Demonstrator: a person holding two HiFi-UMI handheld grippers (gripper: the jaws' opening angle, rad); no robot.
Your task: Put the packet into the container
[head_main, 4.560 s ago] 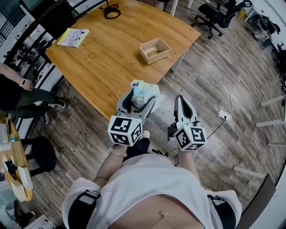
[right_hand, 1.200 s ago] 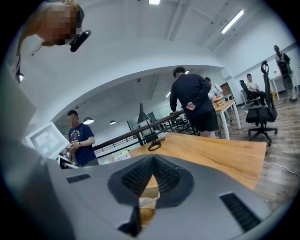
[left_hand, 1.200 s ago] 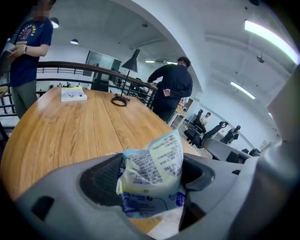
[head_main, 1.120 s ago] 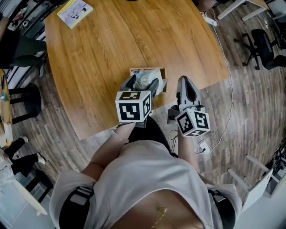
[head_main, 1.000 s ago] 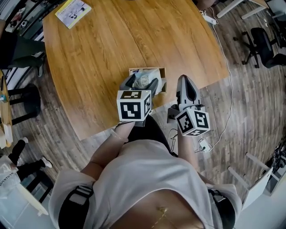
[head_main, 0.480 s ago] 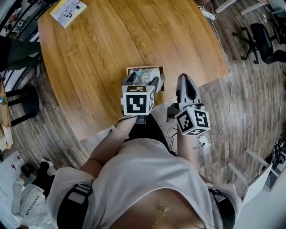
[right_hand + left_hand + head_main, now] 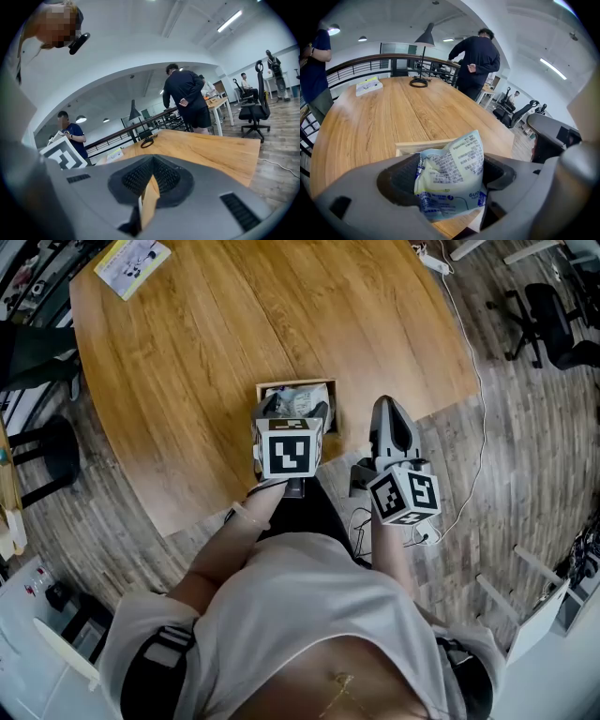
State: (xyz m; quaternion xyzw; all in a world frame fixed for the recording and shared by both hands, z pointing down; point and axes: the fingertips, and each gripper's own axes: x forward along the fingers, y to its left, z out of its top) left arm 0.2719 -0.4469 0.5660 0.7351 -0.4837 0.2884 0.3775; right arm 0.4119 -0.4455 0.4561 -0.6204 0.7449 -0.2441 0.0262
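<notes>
A crinkled white-and-blue packet stands upright between the two pads of my left gripper, which is shut on it. In the head view the left gripper hangs right over the small open wooden container, and the packet shows inside the container's outline. The container's pale rim shows just behind the packet. My right gripper is beside the table's near edge, to the right of the container, shut and empty. Its pads meet with only a thin slit between them.
The container sits near the front edge of a round wooden table. A yellow booklet and a black cable coil lie at the far side. A person stands beyond the table. Office chairs and a floor cable are at the right.
The left gripper has moved a little forward and tipped more steeply over the container, the packet still between its jaws. The right gripper has stayed put.
</notes>
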